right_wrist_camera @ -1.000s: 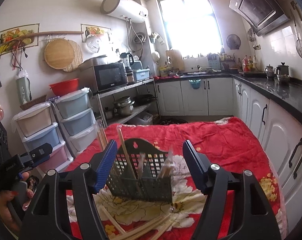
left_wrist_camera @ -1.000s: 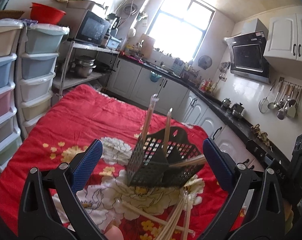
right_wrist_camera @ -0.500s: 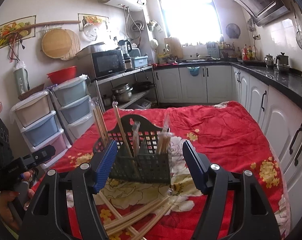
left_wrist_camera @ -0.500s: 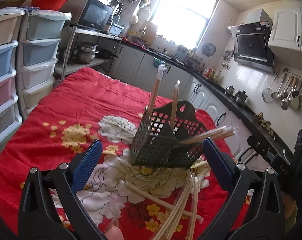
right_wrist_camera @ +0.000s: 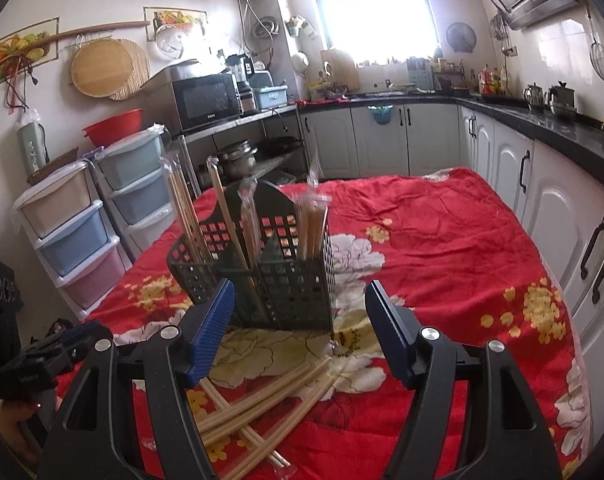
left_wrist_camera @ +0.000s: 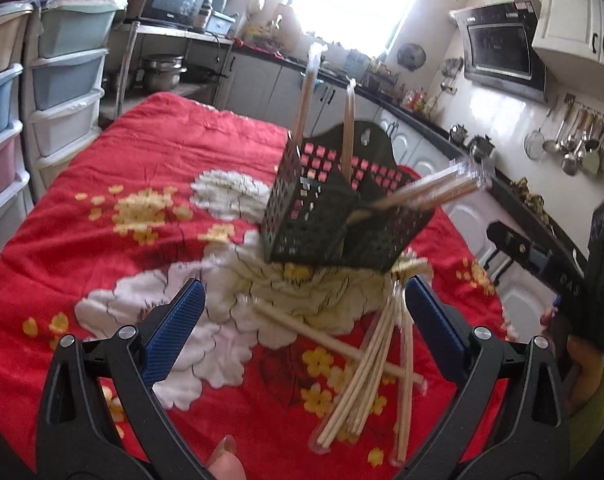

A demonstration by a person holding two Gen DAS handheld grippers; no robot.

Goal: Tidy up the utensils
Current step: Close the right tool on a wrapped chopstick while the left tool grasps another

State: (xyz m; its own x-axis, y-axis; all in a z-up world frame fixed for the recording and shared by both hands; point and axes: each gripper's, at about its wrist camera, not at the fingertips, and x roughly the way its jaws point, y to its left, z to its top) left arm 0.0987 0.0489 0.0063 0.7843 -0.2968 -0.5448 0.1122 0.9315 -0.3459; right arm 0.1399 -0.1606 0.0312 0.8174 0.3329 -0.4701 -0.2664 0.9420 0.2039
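Standing apart and empty, both sets of blue-padded jaws: left gripper (left_wrist_camera: 302,332) and right gripper (right_wrist_camera: 300,320), each above the loose wrapped chopsticks (left_wrist_camera: 366,372) fanned on the red floral cloth (left_wrist_camera: 142,168). Just beyond the loose pile, a black perforated utensil caddy (right_wrist_camera: 270,280) stands on the white flower print, with several wrapped chopstick pairs (right_wrist_camera: 310,224) upright or leaning in its compartments. Farther out: stacked pastel drawer units (right_wrist_camera: 74,236), microwave (right_wrist_camera: 206,100), white cabinets (right_wrist_camera: 382,136).

Matt black plastic basket (right_wrist_camera: 262,280); pale wooden chopsticks (right_wrist_camera: 262,396), some in glossy wrap; soft red cloth (right_wrist_camera: 442,240).
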